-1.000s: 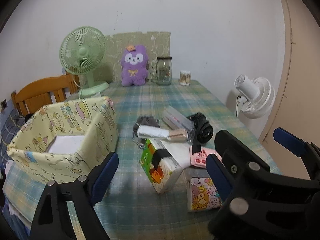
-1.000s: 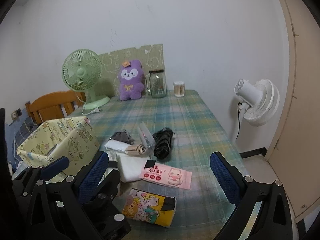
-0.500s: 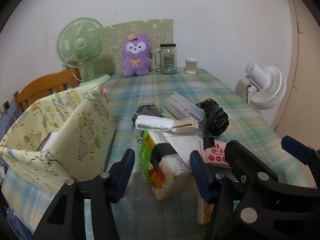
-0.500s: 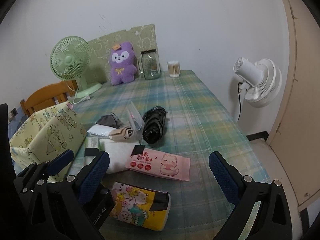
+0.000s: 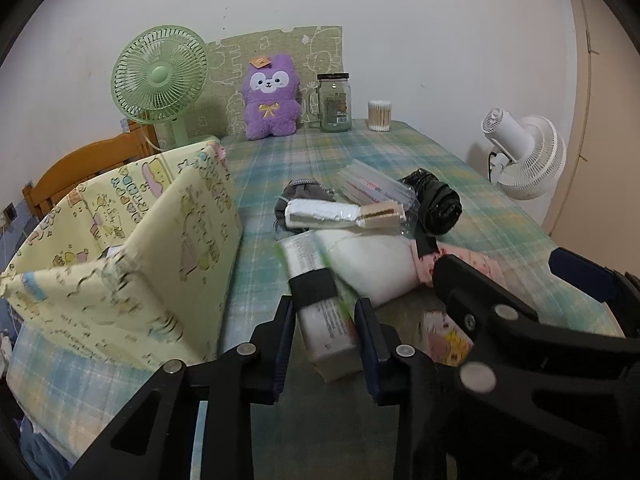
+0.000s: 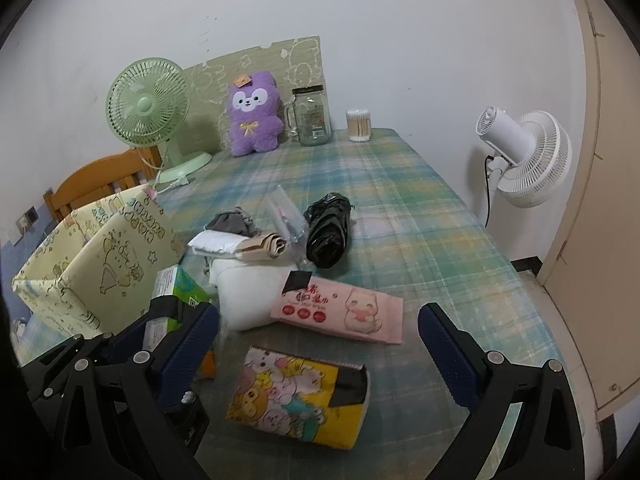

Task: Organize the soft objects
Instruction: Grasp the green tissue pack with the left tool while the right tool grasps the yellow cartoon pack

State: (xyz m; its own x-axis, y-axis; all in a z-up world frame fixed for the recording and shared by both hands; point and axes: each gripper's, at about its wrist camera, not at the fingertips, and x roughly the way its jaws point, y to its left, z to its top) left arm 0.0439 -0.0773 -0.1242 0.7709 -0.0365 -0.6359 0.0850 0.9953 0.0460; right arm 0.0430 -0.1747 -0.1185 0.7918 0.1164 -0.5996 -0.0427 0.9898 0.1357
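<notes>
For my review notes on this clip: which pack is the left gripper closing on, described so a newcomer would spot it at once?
Start at the big yellow cartoon-print fabric box on the near left of the plaid tablecloth. Just right of it, nearest the cameras, lies the tissue pack between the left gripper pads, whose jaws have just been closing. Only it has green-and-white wrapping with a black band; its neighbours are pink or yellow cartoon packs.

Home (plush toy (image 5: 272, 96), table fan (image 5: 160, 74))

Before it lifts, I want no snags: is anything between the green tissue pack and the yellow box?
Nothing visible. The left gripper has been closing around the green tissue pack; only bare tablecloth separates it from the yellow box.
</notes>
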